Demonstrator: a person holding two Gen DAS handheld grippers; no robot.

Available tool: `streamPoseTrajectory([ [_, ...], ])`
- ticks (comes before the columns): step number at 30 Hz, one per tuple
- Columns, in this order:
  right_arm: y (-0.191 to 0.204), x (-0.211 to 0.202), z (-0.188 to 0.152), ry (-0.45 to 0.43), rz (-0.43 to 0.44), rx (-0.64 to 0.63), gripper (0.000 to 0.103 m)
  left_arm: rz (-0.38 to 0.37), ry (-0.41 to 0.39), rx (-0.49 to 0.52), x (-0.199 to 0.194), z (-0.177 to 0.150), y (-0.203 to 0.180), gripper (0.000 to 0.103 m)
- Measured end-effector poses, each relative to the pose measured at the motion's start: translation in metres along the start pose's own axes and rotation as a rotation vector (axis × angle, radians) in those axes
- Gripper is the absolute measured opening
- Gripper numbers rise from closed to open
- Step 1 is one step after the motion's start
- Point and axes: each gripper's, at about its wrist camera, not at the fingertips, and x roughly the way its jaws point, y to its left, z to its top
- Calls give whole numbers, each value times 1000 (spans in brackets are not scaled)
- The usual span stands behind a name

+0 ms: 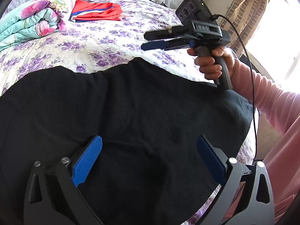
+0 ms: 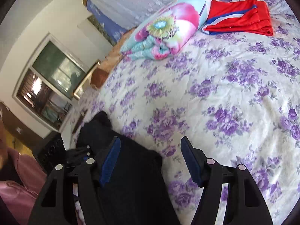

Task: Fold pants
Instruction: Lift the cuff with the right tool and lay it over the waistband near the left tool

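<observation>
The black pants (image 1: 121, 112) lie with the long axis across the frame, left to right. Left gripper (image 1: 149, 144) and right gripper (image 2: 150, 150) are both spread wide, holding nothing.

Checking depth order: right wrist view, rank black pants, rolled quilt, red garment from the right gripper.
1. Black pants: by the right gripper, near its left finger.
2. Rolled quilt: far, upper centre.
3. Red garment: farthest, upper right beside the quilt.

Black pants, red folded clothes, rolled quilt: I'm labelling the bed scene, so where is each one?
black pants (image 1: 131, 103), left wrist view, middle of the spread cloth.
red folded clothes (image 2: 241, 18), right wrist view, top red layer.
rolled quilt (image 2: 168, 28), right wrist view, pink flower on its side.
</observation>
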Motion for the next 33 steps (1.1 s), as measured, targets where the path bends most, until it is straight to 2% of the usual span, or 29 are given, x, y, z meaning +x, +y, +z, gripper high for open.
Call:
streamPoseTrajectory([
  [2,4,14,-3,83,-9,-26,68,1,0,1,0,0,0,99],
  [3,5,21,-5,114,-22,-35,62,2,1,2,0,0,0,99],
  [4,8,32,-6,153,-53,-53,39,4,0,2,0,0,0,99],
  [6,16,46,-11,207,-97,-105,13,6,2,4,1,1,0,99],
  [8,27,43,-11,192,-158,-148,11,10,4,8,2,1,0,99],
  [10,30,35,-9,152,-207,-150,11,17,5,15,2,2,-1,99],
  [11,30,35,-12,149,-221,-146,11,21,6,17,3,1,-2,99],
  [14,32,47,-22,162,-337,-152,18,41,1,29,1,0,-5,98],
  [16,47,42,-16,159,-404,-161,31,52,-18,25,-8,-1,-6,98],
  [17,56,37,-11,122,-416,-163,33,52,-35,22,-17,-2,-6,98],
  [19,81,24,3,43,-375,-183,45,78,-106,22,-46,-5,-2,99],
  [21,105,23,16,15,-290,-213,49,155,-174,9,-74,-11,6,99],
  [22,123,33,26,25,-226,-248,53,228,-199,-19,-92,-16,19,99],
  [24,148,62,41,60,-156,-313,59,358,-209,-116,-117,-28,48,99],
  [25,161,87,48,107,-122,-358,59,398,-201,-177,-126,-35,64,99],
  [27,177,129,58,181,-94,-418,59,429,-185,-287,-137,-49,91,99],
  [30,191,197,66,333,-78,-473,59,370,-187,-452,-144,-76,125,99],
  [32,195,233,64,444,-79,-504,59,259,-185,-526,-140,-89,142,99],
  [33,191,243,62,493,-73,-479,58,239,-185,-538,-137,-93,146,99],
])
